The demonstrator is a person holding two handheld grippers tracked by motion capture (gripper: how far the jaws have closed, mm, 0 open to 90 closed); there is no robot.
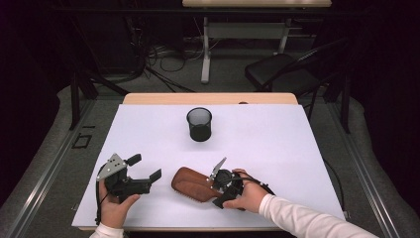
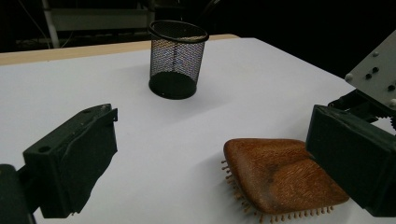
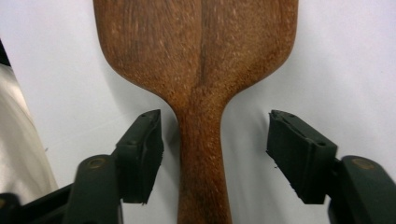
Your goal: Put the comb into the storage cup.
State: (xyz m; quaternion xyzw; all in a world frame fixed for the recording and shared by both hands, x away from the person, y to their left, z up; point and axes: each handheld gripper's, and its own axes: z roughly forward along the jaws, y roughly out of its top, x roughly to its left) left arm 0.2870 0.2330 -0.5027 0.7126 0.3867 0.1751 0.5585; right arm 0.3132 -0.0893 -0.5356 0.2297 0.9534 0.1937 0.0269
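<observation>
A brown wooden hairbrush (image 1: 190, 182) lies bristles down on the white table (image 1: 277, 144), near the front edge. Its head points left and its handle runs under my right gripper (image 1: 217, 186). In the right gripper view the right gripper (image 3: 215, 140) is open, one jaw on each side of the brush's handle (image 3: 201, 154), with a gap on both sides. My left gripper (image 1: 145, 167) is open to the left of the brush and holds nothing. In the left gripper view the left gripper (image 2: 212, 126) faces the brush head (image 2: 280, 175), whose bristles show along the edge.
A black mesh pen cup (image 1: 199, 124) (image 2: 177, 58) stands upright mid-table, beyond both grippers. The right gripper's grey plate (image 2: 378, 70) shows at the right edge of the left gripper view. Behind the table are a black folding chair (image 1: 282, 69), floor cables and another table's legs.
</observation>
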